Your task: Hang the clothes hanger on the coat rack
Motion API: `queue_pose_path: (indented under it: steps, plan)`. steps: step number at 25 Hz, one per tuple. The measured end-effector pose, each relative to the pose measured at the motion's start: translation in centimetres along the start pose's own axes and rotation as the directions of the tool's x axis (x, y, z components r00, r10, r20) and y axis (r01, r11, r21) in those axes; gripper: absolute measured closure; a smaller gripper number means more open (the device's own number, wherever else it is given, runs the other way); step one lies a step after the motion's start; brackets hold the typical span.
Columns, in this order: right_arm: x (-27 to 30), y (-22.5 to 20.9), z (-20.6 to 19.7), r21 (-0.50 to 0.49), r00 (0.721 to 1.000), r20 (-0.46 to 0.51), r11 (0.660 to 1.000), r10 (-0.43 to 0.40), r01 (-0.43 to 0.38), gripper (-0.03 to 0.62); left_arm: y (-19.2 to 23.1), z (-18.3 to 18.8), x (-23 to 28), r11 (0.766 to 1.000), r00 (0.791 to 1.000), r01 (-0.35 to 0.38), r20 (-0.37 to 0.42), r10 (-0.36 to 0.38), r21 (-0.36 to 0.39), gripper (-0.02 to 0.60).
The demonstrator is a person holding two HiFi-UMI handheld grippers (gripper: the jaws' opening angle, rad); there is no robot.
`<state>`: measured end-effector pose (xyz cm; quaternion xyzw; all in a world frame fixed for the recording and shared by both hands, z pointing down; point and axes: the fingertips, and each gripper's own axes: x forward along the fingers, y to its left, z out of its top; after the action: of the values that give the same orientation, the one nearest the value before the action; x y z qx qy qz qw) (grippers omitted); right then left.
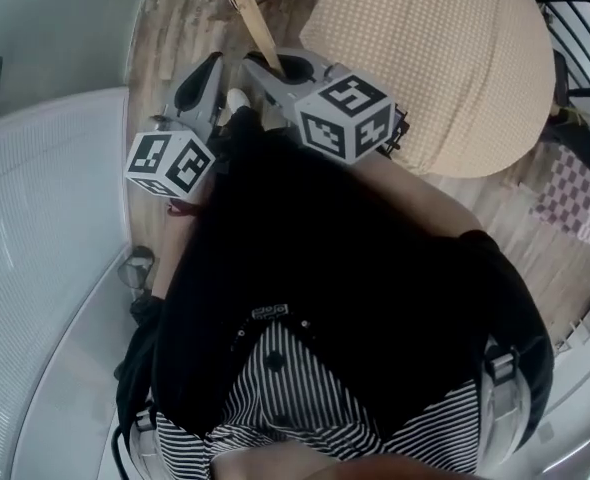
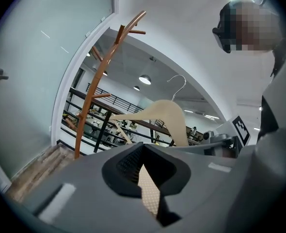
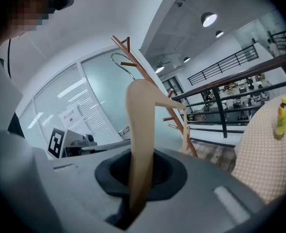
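Note:
My right gripper (image 3: 140, 174) is shut on one arm of a pale wooden clothes hanger (image 3: 140, 130), which stands up out of the jaws; its metal hook (image 3: 121, 62) curls at the top. The brown wooden coat rack (image 3: 150, 81) rises behind it, apart from the hook. In the left gripper view the hanger (image 2: 165, 113) hangs in the air right of the rack (image 2: 97, 81), well below its top pegs. My left gripper (image 2: 143, 152) has its jaws together at the tips, with nothing held. The head view shows both grippers side by side, left (image 1: 207, 68) and right (image 1: 275, 66).
A round table (image 1: 455, 78) with a beige dotted cloth stands to the right, with a yellow bottle (image 3: 280, 116) on it. A frosted glass wall (image 2: 31, 57) runs along the left. A black railing (image 3: 230, 89) lies beyond the rack. The floor is wood planks (image 1: 180, 28).

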<state>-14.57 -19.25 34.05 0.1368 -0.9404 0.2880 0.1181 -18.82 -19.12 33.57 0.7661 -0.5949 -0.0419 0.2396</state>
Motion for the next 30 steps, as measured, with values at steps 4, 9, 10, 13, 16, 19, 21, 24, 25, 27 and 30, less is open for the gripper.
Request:
queue_pose_path:
  steps: [4,9,10,13,16,19,21,24,25,27,30]
  plan:
    - [-0.4,-2.1,1.4,0.004,0.994,0.035,0.995,-0.103,0.103,0.574,0.1,0.8,1.9,0.997,0.997,0.077,-0.011,-0.077,-0.005,0.578]
    - [0.7,-5.4,5.6,0.038,0.976,0.08,0.979,-0.204,0.201,0.574,1.2,5.7,6.4,0.983,0.984,0.176,-0.027,-0.174,0.051,0.578]
    - [1.4,-5.7,6.7,0.035,0.972,0.089,0.976,-0.217,0.214,0.574,1.7,6.7,7.1,0.98,0.981,0.191,-0.029,-0.19,0.062,0.578]
    - [4.5,-5.8,8.3,0.034,0.965,0.102,0.97,-0.242,0.239,0.574,4.3,8.3,7.8,0.972,0.975,0.221,-0.052,-0.217,0.08,0.578]
    - [7.1,-5.9,8.5,0.065,0.961,0.091,0.965,-0.261,0.256,0.574,6.6,8.8,8.5,0.966,0.968,0.244,-0.091,-0.236,0.087,0.578]
    - [9.0,-6.9,9.4,0.079,0.955,0.087,0.958,-0.284,0.277,0.574,8.1,10.2,9.9,0.956,0.958,0.278,-0.099,-0.268,0.097,0.58]
    - [10.2,-7.4,9.9,0.077,0.951,0.088,0.954,-0.297,0.29,0.574,9.3,10.8,10.4,0.951,0.954,0.292,-0.102,-0.282,0.1,0.579]
    - [11.9,-7.5,10.7,0.073,0.948,0.09,0.951,-0.306,0.3,0.574,10.9,11.5,11.1,0.947,0.95,0.304,-0.109,-0.293,0.102,0.578]
    - [12.2,-7.3,10.8,0.073,0.946,0.093,0.95,-0.31,0.304,0.574,11.2,11.5,11.2,0.944,0.947,0.31,-0.122,-0.296,0.116,0.578]
    - [12.7,-7.1,11.0,0.075,0.94,0.104,0.945,-0.325,0.319,0.574,11.4,11.4,11.3,0.932,0.938,0.332,-0.152,-0.31,0.146,0.578]
    - [13.3,-7.3,11.0,0.082,0.928,0.11,0.934,-0.356,0.348,0.574,11.7,11.9,11.7,0.918,0.924,0.373,-0.145,-0.354,0.133,0.578]
